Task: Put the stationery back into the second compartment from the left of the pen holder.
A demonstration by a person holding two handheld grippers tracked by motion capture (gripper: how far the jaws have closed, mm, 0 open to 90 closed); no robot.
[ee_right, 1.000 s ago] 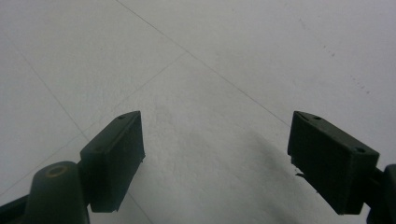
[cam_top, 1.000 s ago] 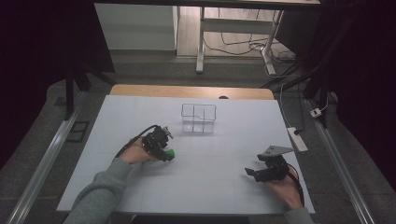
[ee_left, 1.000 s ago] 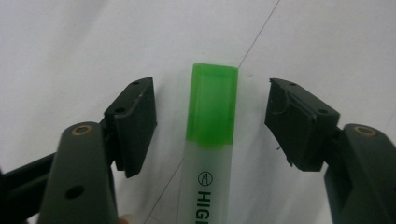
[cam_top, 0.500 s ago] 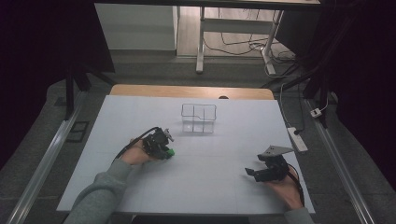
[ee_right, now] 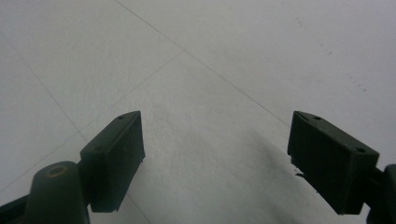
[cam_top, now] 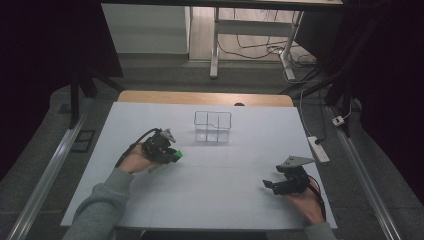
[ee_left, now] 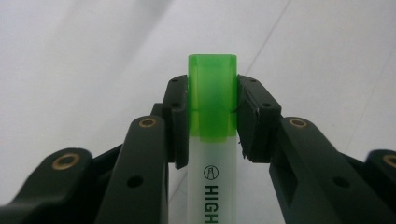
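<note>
A highlighter [ee_left: 212,140] with a bright green cap and a white barrel printed "HIGH" lies along my left gripper [ee_left: 212,119], whose two black pads are shut on it at the cap's base. In the high view that left gripper [cam_top: 172,155] is at the table's left-middle, and the green cap [cam_top: 175,156] pokes out toward the right. My right gripper [cam_top: 270,185] rests near the front right of the table; its jaws [ee_right: 215,154] stand wide open over bare white surface with nothing between them.
A clear wire-edged box with compartments [cam_top: 213,126] stands at the middle back of the white table [cam_top: 225,200]. A power strip [cam_top: 320,149] lies at the right edge. A wooden strip [cam_top: 205,97] runs along the far edge.
The left hand with the highlighter has drifted slightly left and back. The right gripper has stayed where it was.
</note>
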